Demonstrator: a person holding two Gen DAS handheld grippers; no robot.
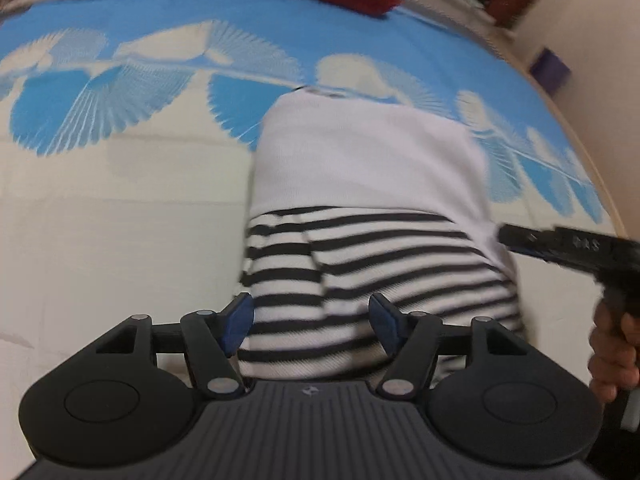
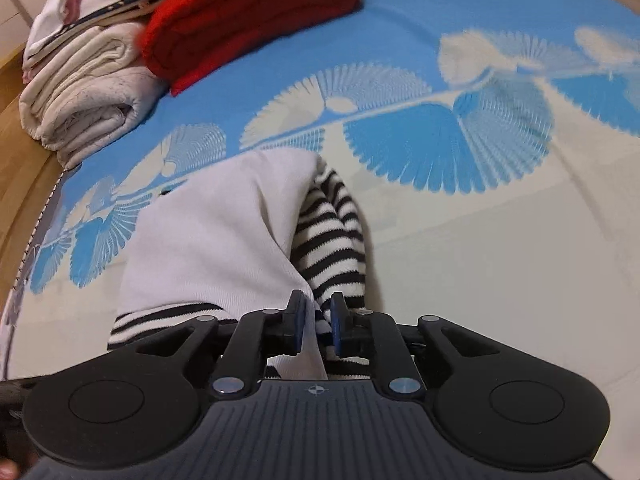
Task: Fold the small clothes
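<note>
One striped garment (image 1: pixel 360 208) lies folded on the bedspread (image 1: pixel 120 220), uncontained.

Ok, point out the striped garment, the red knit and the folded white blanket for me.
striped garment (image 1: pixel 360 168): left wrist view, on its plain white panel.
red knit (image 2: pixel 256 20): right wrist view, middle of the folded pile.
folded white blanket (image 2: pixel 88 100): right wrist view, on its rolled front edge.

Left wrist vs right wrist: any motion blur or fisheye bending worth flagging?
Left wrist view: the white-and-black-striped garment is smeared, stripes soft; the blue-and-cream patterned bedspread bows upward. Right wrist view: sharper, stripes crisp, but the red knitted garment is soft and the wooden edge curves.
</note>
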